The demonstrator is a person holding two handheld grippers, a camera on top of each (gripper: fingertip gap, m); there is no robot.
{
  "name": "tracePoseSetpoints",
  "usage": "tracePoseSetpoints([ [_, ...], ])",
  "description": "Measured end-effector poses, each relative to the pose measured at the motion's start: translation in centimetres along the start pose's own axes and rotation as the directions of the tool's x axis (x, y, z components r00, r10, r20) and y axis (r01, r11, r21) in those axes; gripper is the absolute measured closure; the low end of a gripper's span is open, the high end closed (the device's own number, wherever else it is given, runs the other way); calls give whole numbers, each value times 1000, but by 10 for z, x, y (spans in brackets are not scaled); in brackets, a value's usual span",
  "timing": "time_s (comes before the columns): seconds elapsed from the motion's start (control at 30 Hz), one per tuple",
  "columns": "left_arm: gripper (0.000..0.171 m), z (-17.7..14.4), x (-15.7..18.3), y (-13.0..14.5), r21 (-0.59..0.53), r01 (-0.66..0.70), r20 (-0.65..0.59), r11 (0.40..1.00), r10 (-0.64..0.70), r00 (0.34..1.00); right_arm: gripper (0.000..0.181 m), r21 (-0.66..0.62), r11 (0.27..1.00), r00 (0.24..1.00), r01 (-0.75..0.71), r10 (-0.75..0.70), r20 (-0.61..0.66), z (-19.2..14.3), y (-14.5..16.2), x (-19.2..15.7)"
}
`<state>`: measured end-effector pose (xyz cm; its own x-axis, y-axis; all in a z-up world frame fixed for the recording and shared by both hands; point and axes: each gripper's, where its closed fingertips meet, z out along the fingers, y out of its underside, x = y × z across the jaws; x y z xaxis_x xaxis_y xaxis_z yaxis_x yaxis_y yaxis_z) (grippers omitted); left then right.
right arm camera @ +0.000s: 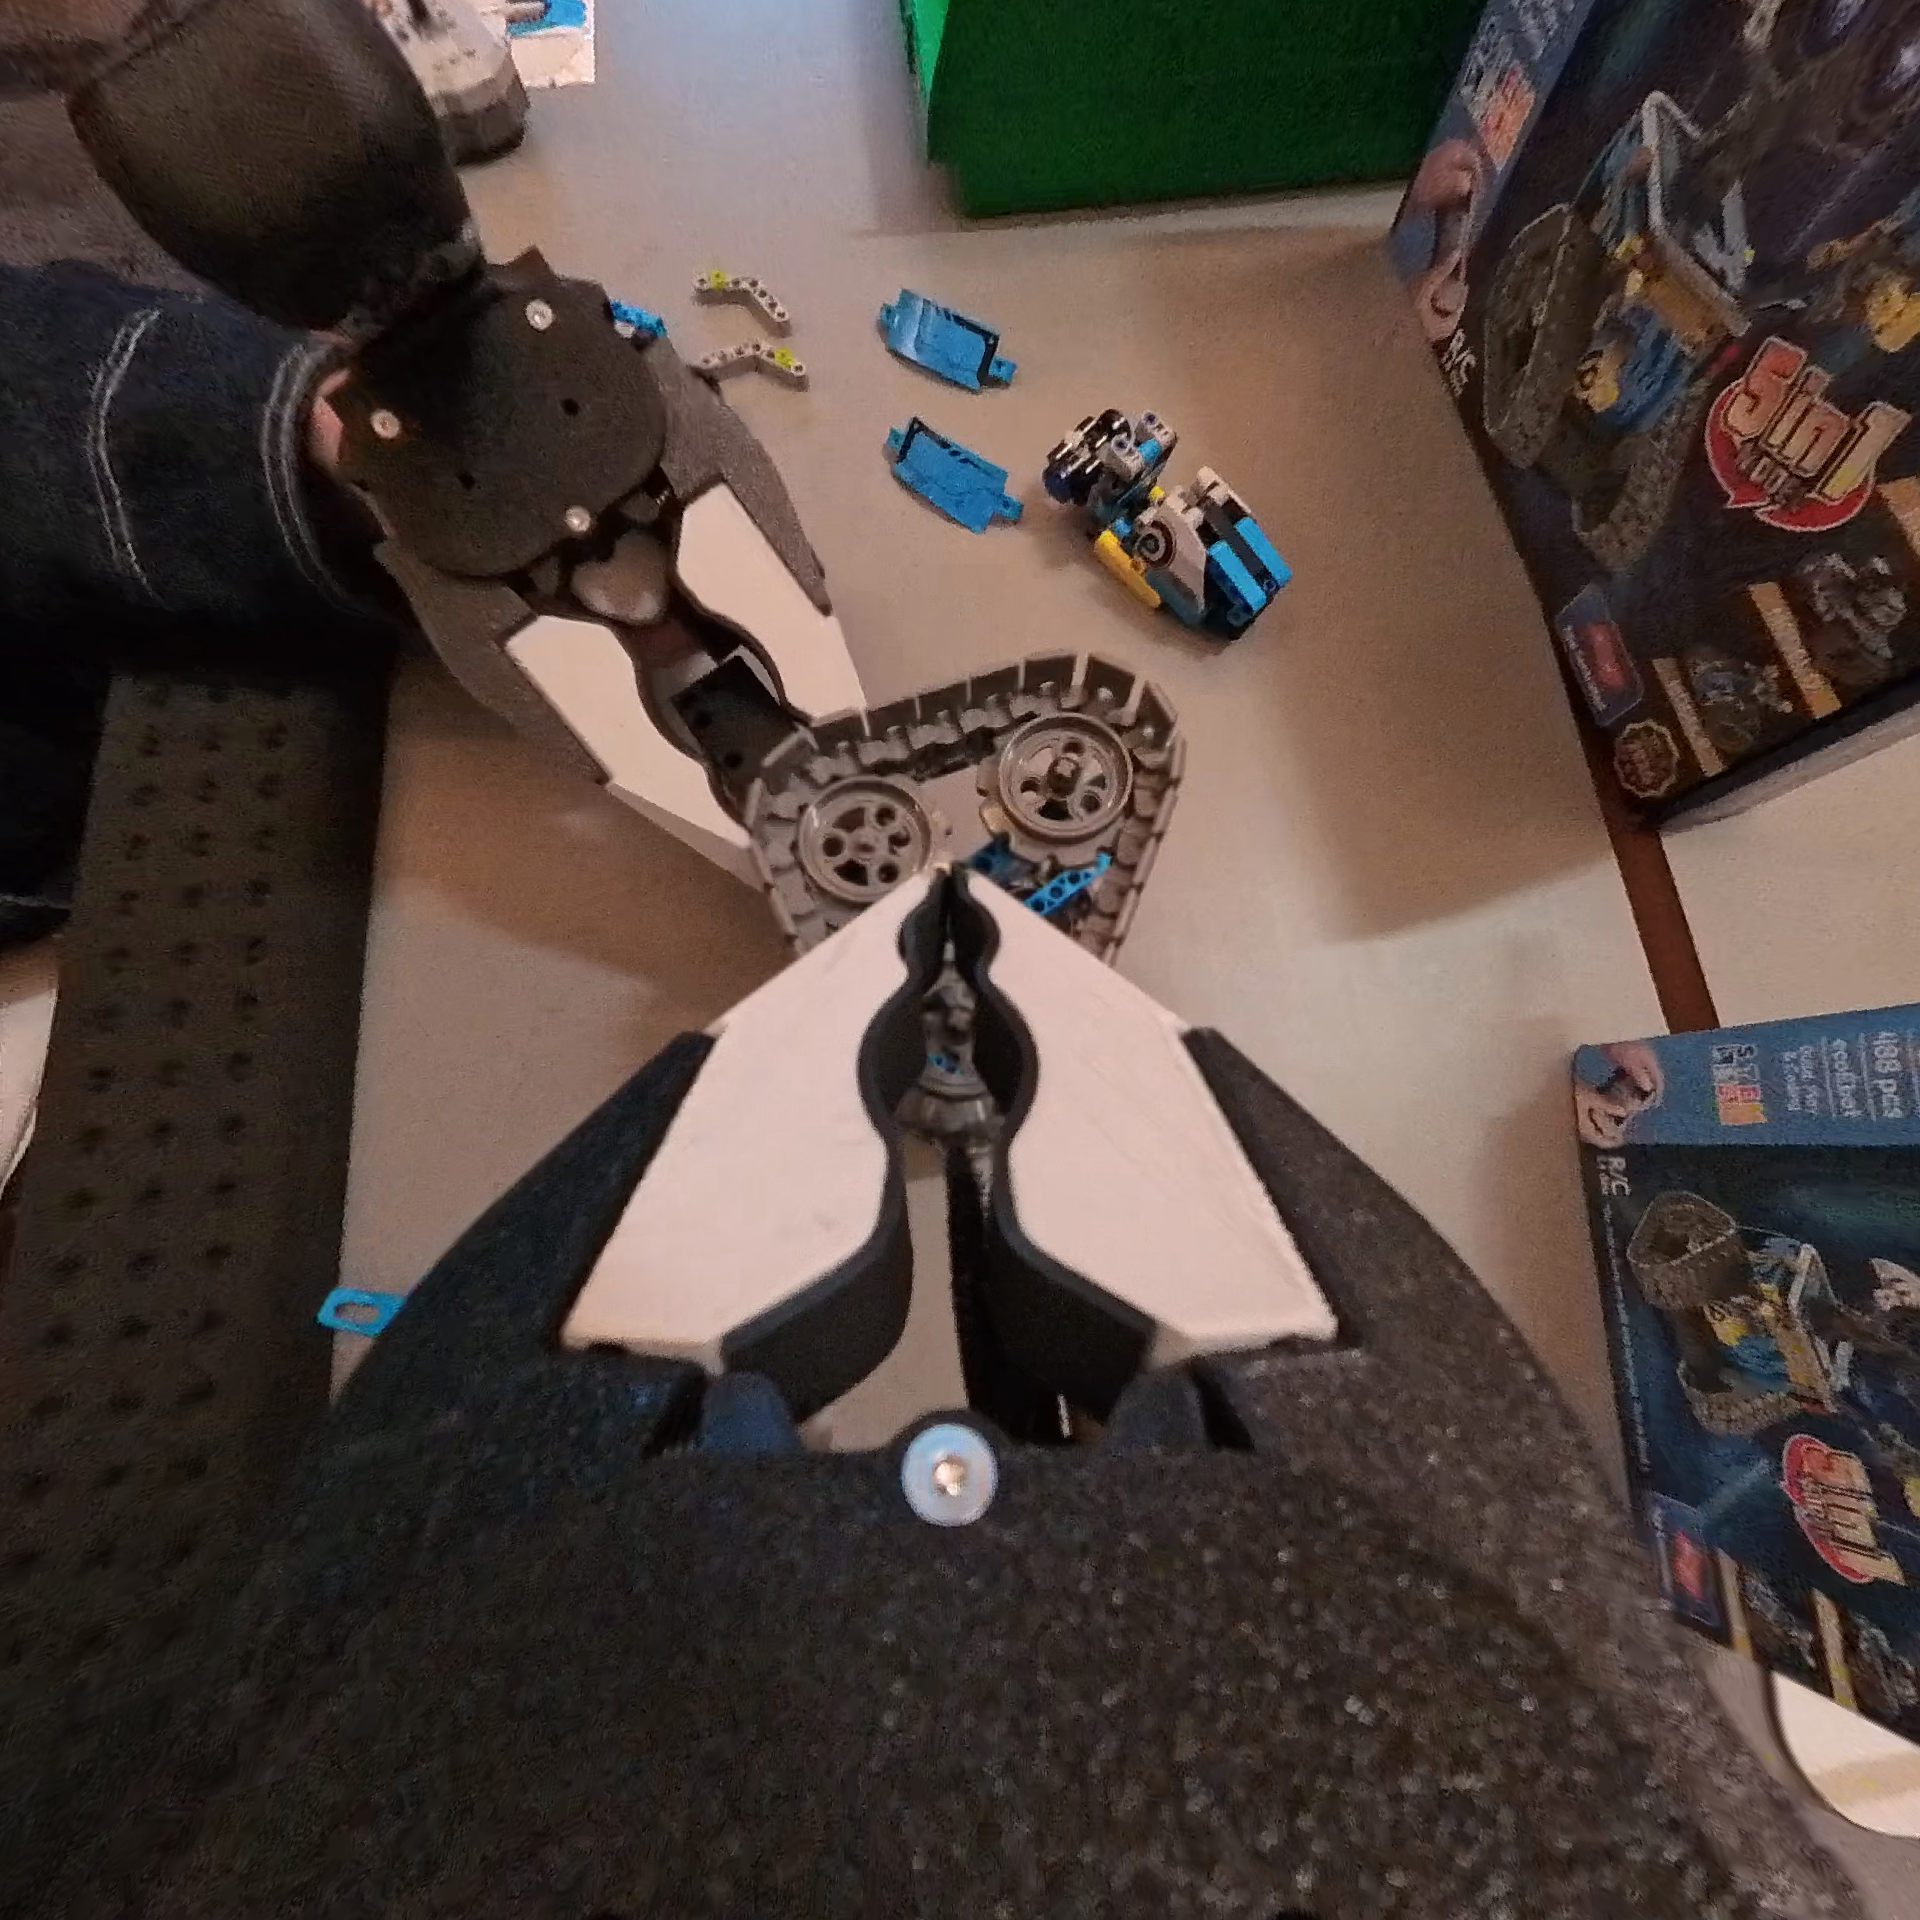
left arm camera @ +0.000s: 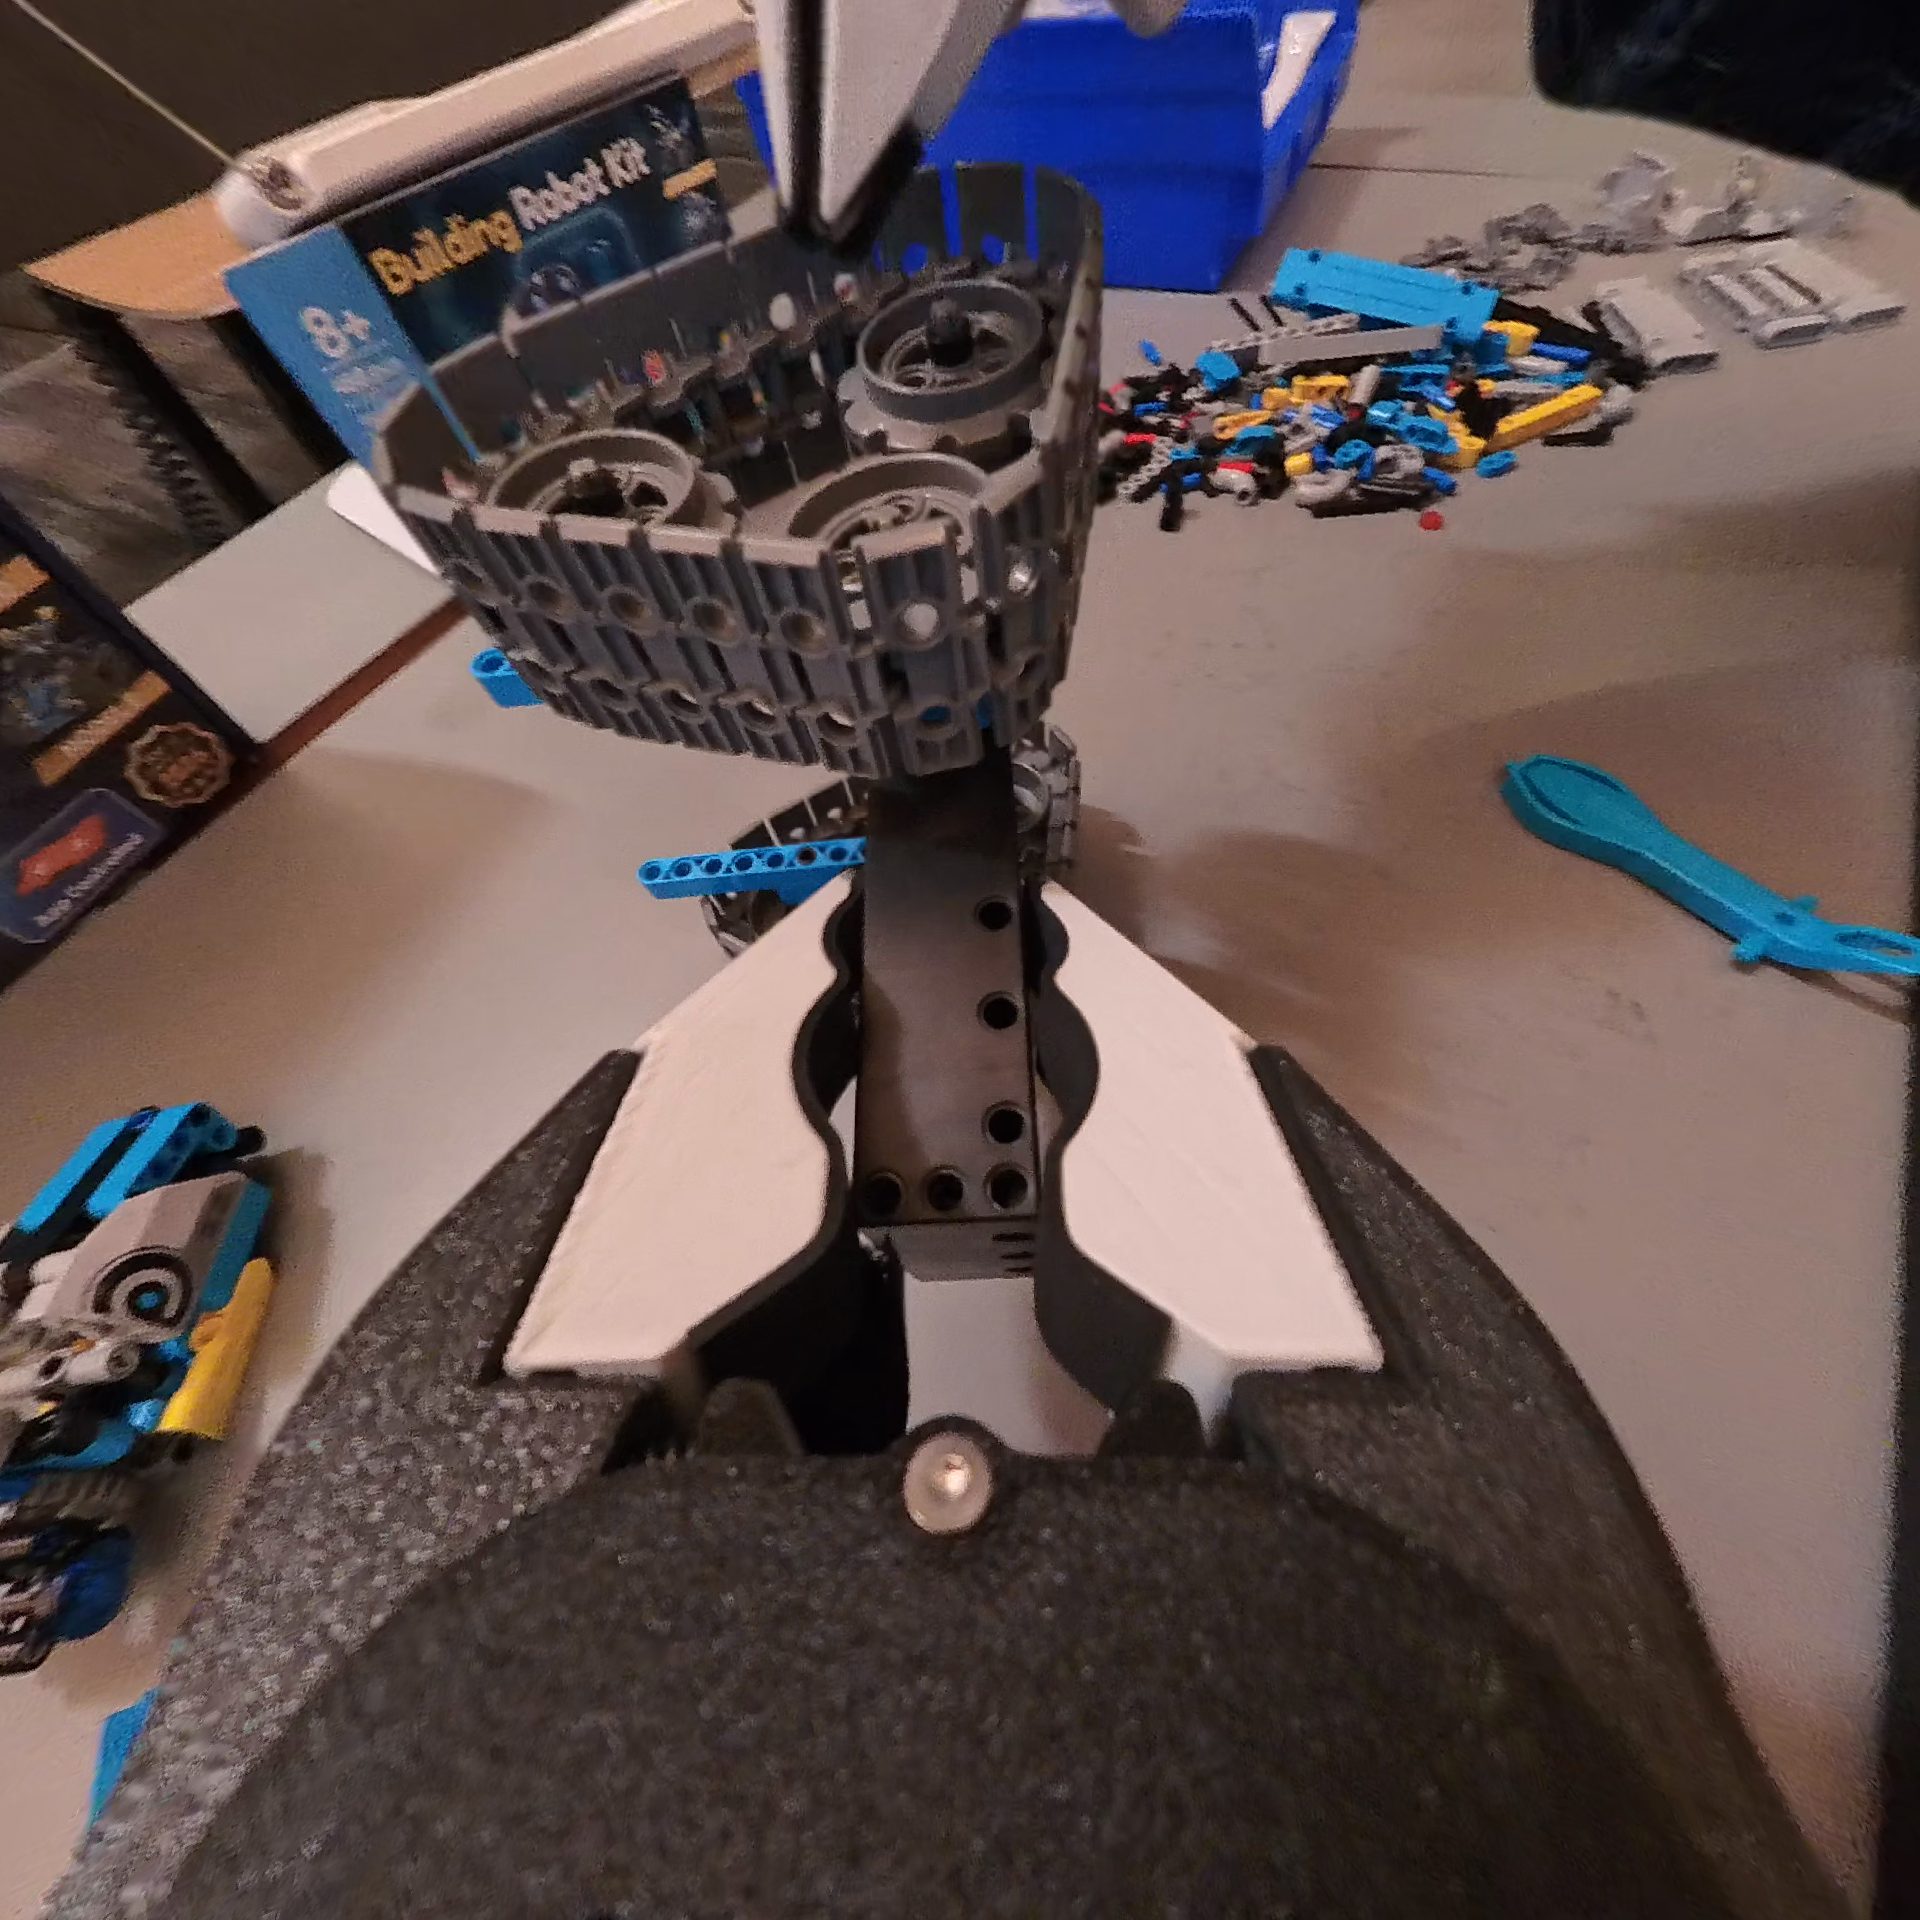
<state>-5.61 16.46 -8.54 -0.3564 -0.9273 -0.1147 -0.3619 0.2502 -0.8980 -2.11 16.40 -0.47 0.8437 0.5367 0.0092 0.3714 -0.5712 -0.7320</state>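
My left gripper (left arm camera: 940, 904) is shut on a black block with round holes (left arm camera: 935, 1039); both pads press its sides. The block carries a grey tracked assembly (left arm camera: 727, 623) with three grey wheels and blue beams (left arm camera: 748, 868), held above the table. In the right wrist view the track (right arm camera: 1039, 691) loops round the wheels (right arm camera: 1065, 774), and the left gripper's white fingers (right arm camera: 758, 582) clasp the block at its left. My right gripper (right arm camera: 945, 883) is shut, its tips against the track by a wheel (right arm camera: 862, 842). It enters the left wrist view from above (left arm camera: 836, 208), at the track's top edge.
A pile of loose blue, yellow and grey parts (left arm camera: 1351, 405) lies at the back right, beside a blue bin (left arm camera: 1143, 135). A teal tool (left arm camera: 1683, 883) lies to the right. A small built model (right arm camera: 1174, 520), blue panels (right arm camera: 945, 338), kit boxes (right arm camera: 1714, 416) and a green bin (right arm camera: 1143, 94) stand around. The tips of one gripper are about 9 cm away from the tips of the other. The small built model (right arm camera: 1174, 520) is closer to my left gripper, around 20 cm from its tips; the right tips are 25 cm off. It turns up in the left wrist view (left arm camera: 77, 1281) as well.
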Motion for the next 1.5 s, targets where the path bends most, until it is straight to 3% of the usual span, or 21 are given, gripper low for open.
tracePoseSetpoints([
  [0.2, 144, 5, -3, -3, 21, 0, 51, 1000, -1, 999, 181, 334, 940, 995, -72, 92, -44, -20, -20, -6],
  [0.3, 143, 5, -3, -3, 28, -6, 67, 1000, 4, 998, 181, 566, 810, 982, -154, 191, -6, -45, -22, -6],
  [0.43, 143, 3, -3, 0, 33, 1, 84, 999, -4, 996, 181, 696, 669, 954, -262, 291, 79, -65, -5, 0],
  [0.53, 143, 2, -4, 1, 32, 5, 88, 999, -8, 996, 181, 706, 622, 926, -338, 352, 133, -65, 9, 6],
  [0.83, 142, 3, -3, 1, 19, -19, 113, 1000, 17, 993, 181, 701, 610, 902, -370, 416, 114, -57, 24, 16],
  [1.5, 143, 4, -3, 1, 15, -13, 110, 1000, 11, 994, 181, 660, 637, 894, -397, 431, 122, -45, 31, 17],
])
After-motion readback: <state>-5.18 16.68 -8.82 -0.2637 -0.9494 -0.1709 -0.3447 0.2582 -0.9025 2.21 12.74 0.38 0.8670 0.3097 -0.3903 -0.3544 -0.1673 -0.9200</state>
